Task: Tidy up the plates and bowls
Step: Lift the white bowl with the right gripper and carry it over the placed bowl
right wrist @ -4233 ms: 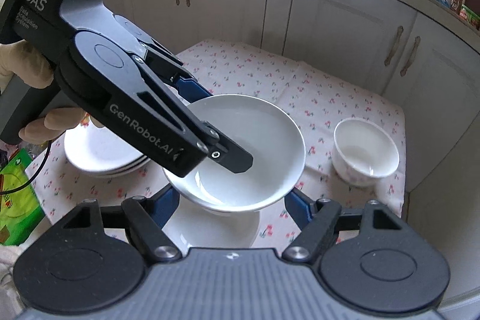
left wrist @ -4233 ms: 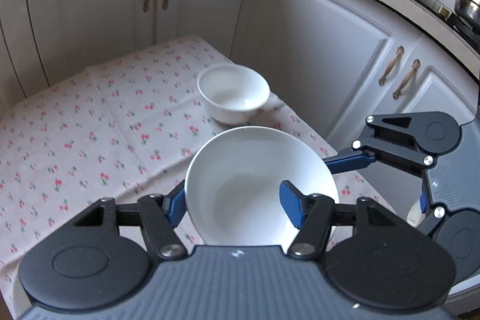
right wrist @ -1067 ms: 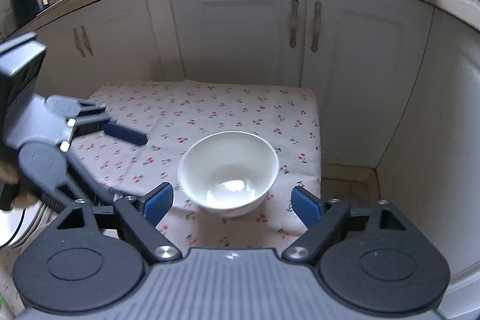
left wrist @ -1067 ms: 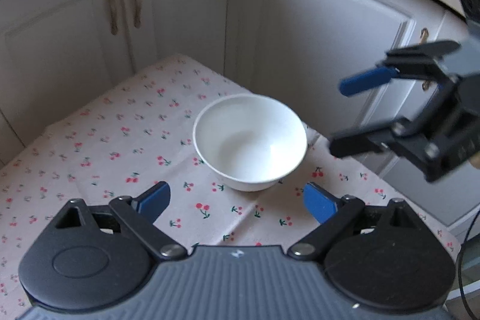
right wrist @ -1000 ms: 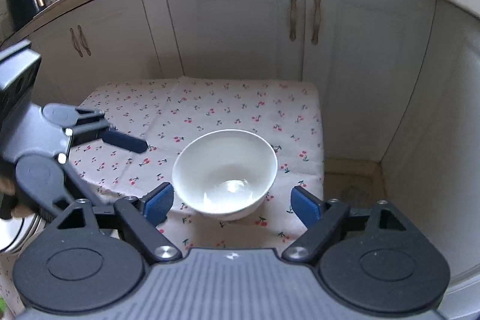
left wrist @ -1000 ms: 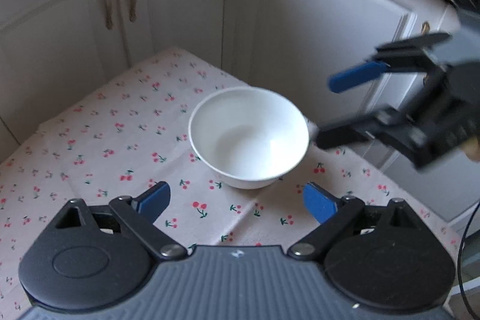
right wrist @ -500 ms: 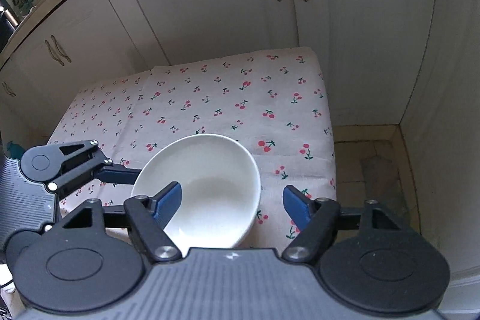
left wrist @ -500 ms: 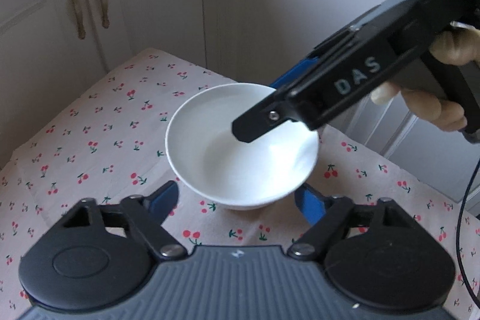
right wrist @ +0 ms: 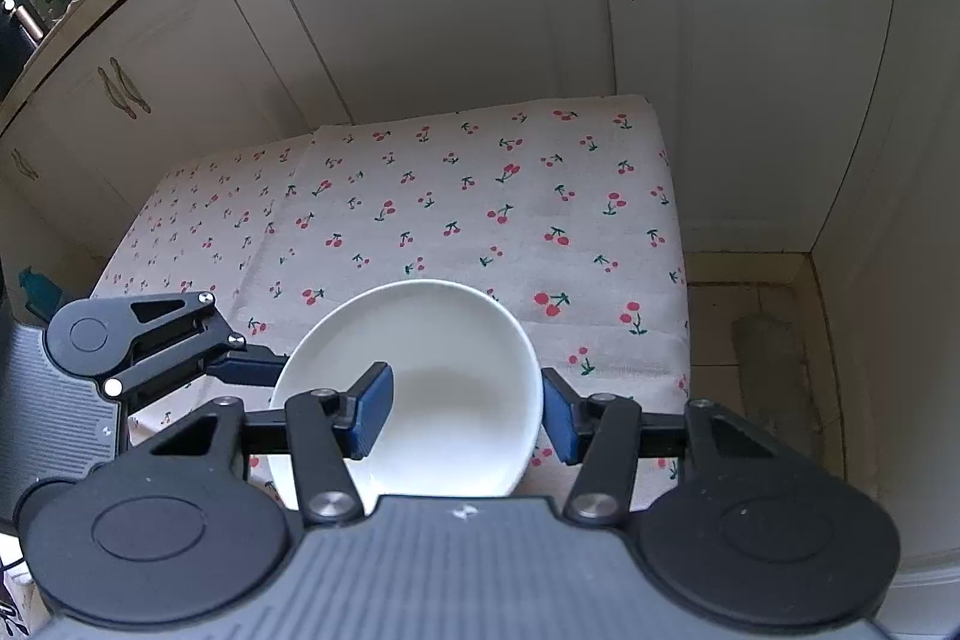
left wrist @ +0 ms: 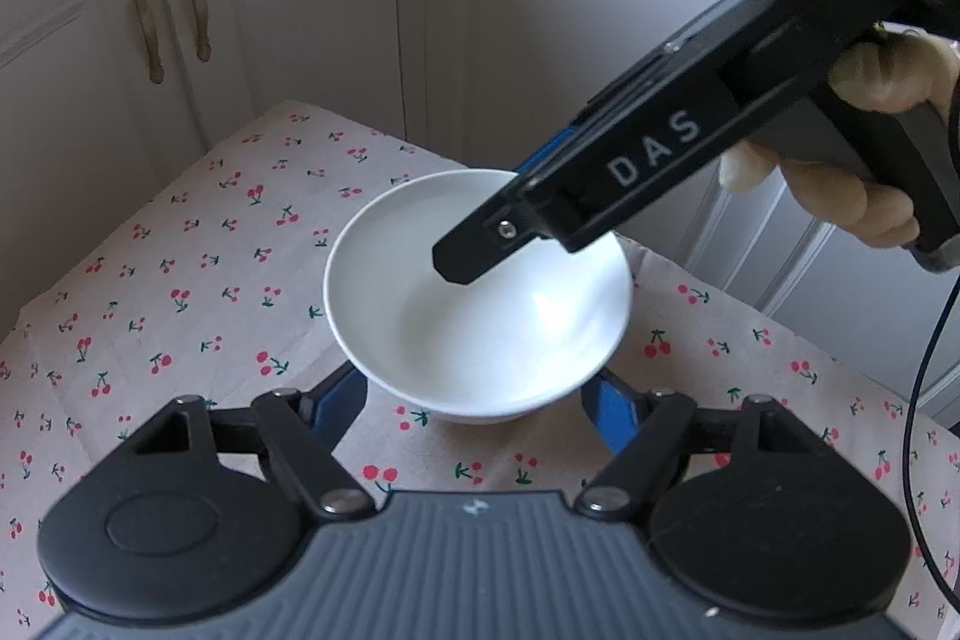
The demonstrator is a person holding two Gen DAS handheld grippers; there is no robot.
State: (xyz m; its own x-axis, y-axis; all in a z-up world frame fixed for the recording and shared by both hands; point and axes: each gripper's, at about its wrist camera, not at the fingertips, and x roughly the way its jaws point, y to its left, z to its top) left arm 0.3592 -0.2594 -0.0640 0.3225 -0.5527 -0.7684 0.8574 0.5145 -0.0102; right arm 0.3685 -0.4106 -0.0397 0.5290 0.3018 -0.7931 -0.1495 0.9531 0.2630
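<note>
A small white bowl (left wrist: 480,304) stands on the cherry-print tablecloth (left wrist: 198,268) near the table's far right corner. My left gripper (left wrist: 477,400) is open, its blue pads on either side of the bowl's near base. My right gripper (right wrist: 465,409) reaches over the bowl (right wrist: 444,388) with one finger inside it and the other outside its right wall; the jaws stand apart and I cannot tell whether they press the rim. The right gripper's finger also shows in the left wrist view (left wrist: 480,250), down inside the bowl.
White cabinet doors (left wrist: 300,10) close off the table on the far side and the right. The table edge (right wrist: 681,244) drops to a tiled floor gap (right wrist: 762,340) on the right. The left gripper's body (right wrist: 138,340) sits left of the bowl.
Both grippers have closed in on the bowl. The right gripper has come down over it, with one finger now inside. The left pads now flank its base.
</note>
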